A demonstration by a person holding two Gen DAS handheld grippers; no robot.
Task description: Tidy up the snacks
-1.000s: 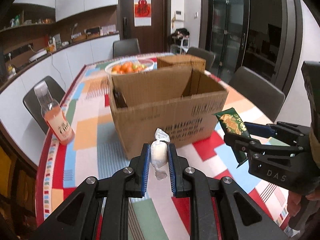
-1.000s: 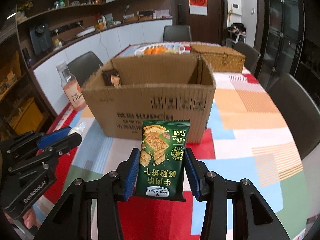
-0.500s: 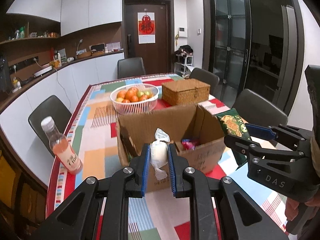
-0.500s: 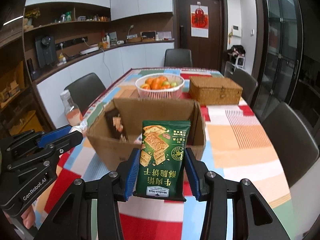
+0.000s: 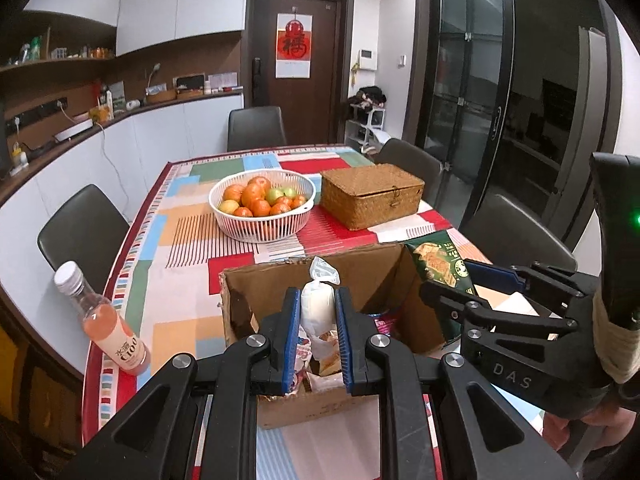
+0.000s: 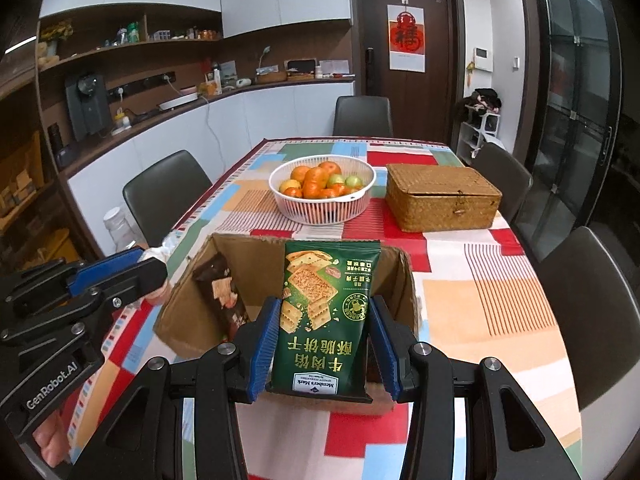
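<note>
**Two snacks held over open carton; release pending**

Left wrist view: The left gripper [image 5: 317, 332] is clenched on a small white wrapped snack with a twisted clear end [image 5: 317, 304], which is carried above the near-left part of the open brown cardboard box [image 5: 244, 304]. Wrapped snacks are seen inside the box. A pink drink bottle with a white cap [image 5: 105, 324] stands at the left edge of the patchwork tablecloth [image 5: 192, 224]; a white slatted fruit basket [image 5: 262, 210] and a woven lidded box [image 5: 372, 196] sit beyond.

Right wrist view: The right gripper [image 6: 324, 344] is closed on a green foil cracker packet [image 6: 324, 312], held upright over the box's near wall, right of centre.

Risk, as judged: the tall packet could catch on the box rim if released low, and tip outward. The two grippers are close; a collision could be caused by simultaneous lowering.
</note>
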